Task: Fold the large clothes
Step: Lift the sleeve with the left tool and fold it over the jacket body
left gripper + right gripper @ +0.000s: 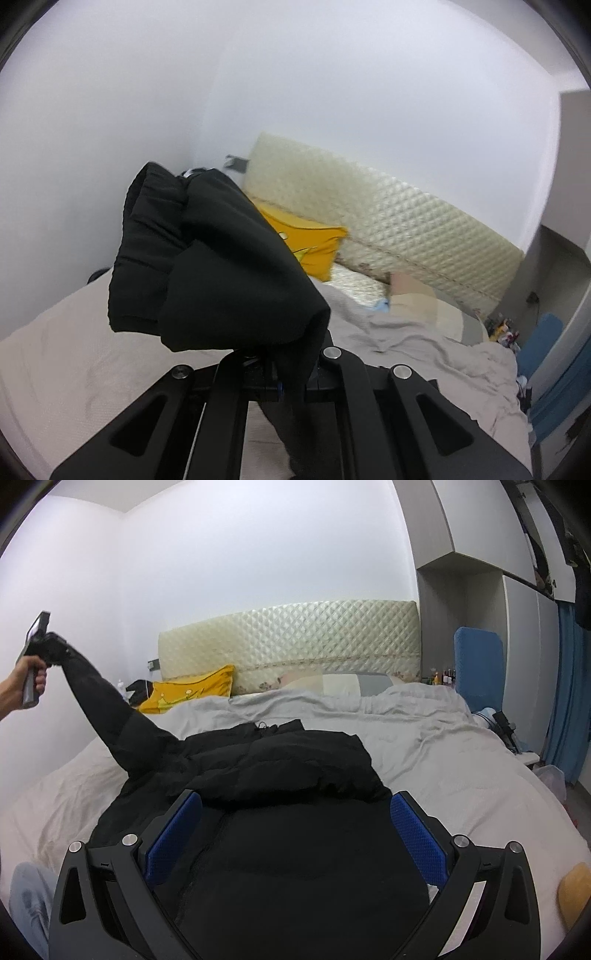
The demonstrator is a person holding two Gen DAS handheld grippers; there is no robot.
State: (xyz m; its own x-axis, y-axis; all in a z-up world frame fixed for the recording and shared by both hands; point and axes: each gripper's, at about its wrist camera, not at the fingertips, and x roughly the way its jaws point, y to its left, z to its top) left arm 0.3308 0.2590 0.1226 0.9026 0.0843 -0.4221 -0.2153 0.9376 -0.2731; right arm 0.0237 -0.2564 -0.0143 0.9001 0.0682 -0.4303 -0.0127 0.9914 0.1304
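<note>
A black puffer jacket (280, 775) lies on the bed (461, 775), partly folded, with one sleeve (107, 709) pulled up and to the left. My left gripper (48, 646) is shut on the sleeve's cuff and holds it high above the bed's left side. In the left wrist view the cuff (207, 266) bunches over the closed gripper (284, 373) and hides its tips. My right gripper (295, 834) is open, its blue pads (173, 838) spread wide just above the jacket's lower body, holding nothing.
A yellow pillow (192, 692) and a quilted cream headboard (295, 635) are at the far end. Rumpled grey bedding (369, 709) covers the bed. A blue chair (478, 664) and grey wardrobe (480, 590) stand to the right. An orange object (574, 886) sits at the right edge.
</note>
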